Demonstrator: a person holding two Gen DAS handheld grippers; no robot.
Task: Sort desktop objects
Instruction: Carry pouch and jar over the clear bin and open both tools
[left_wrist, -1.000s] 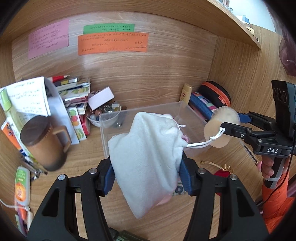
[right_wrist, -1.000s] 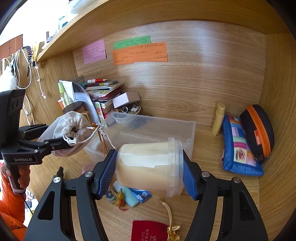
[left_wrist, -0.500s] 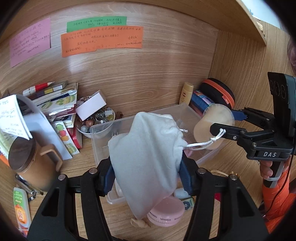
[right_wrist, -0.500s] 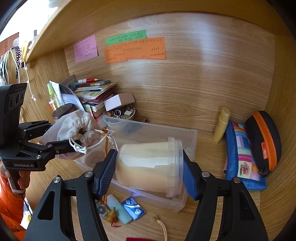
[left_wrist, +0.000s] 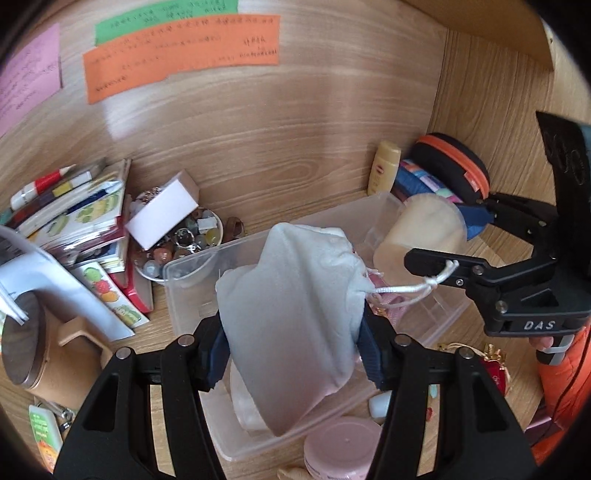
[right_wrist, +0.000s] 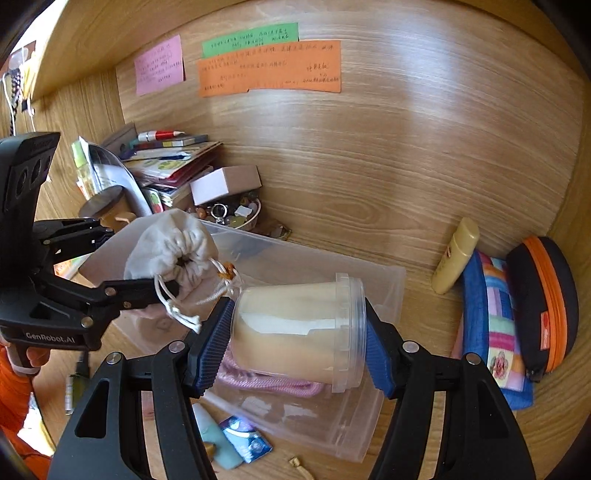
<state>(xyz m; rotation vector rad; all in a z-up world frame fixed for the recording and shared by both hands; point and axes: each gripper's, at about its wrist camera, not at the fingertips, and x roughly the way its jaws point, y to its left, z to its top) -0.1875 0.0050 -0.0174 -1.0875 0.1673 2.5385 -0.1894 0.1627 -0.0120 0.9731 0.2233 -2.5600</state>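
Pinching a drawstring pouch (left_wrist: 291, 317) in left tongs (left_wrist: 295, 354), right tongs (right_wrist: 295, 354) clamping tub (right_wrist: 295, 328), clear bin (right_wrist: 376, 277) beneath, clutter around

Two wrist cams, both angled down toward the clear plastic bin (left_wrist: 192, 273) on the desk, back panel w/ the orange note (left_wrist: 177, 55) behind it. Left cam sits left of the bin, close in, and catches the right gripper (left_wrist: 436, 243). Right cam sits right of it, equally close, catching the left gripper (right_wrist: 122, 258). Shared: bin (right_wrist: 384, 280), orange note (right_wrist: 269, 68).
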